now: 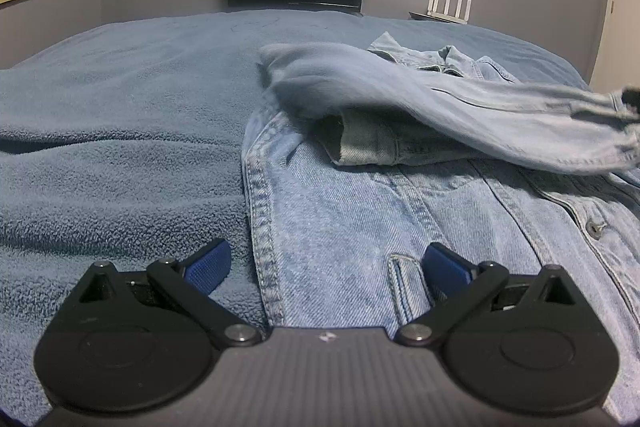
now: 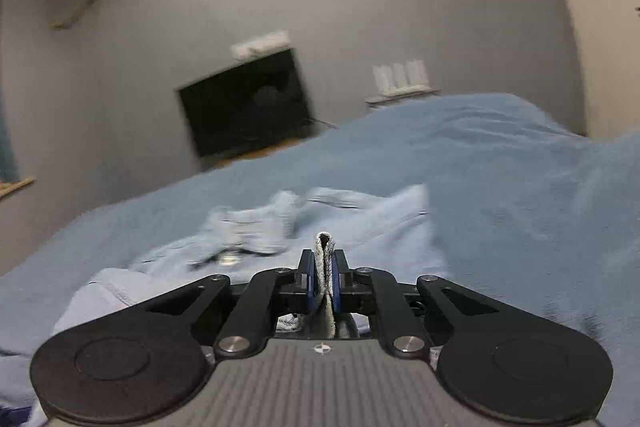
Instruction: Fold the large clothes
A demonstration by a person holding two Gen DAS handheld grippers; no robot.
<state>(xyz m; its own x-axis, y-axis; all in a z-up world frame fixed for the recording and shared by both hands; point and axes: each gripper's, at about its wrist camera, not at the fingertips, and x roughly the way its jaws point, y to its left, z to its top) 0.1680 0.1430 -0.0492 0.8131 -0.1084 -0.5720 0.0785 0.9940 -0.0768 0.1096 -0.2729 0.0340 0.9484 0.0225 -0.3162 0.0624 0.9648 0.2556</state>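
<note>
Denim was pinched at a cuff edge between the closed pads of the right gripper (image 2: 324,273); the jacket (image 1: 400,219) was spread on the blue fleece blanket (image 1: 120,147); its sleeve (image 1: 460,107) was stretched across the body toward the right; the left gripper (image 1: 326,267) was held open, empty, astride the side seam.

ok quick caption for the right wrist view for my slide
Right gripper shut on a fold of the denim jacket, lifting it above the blue fleece blanket.
</note>
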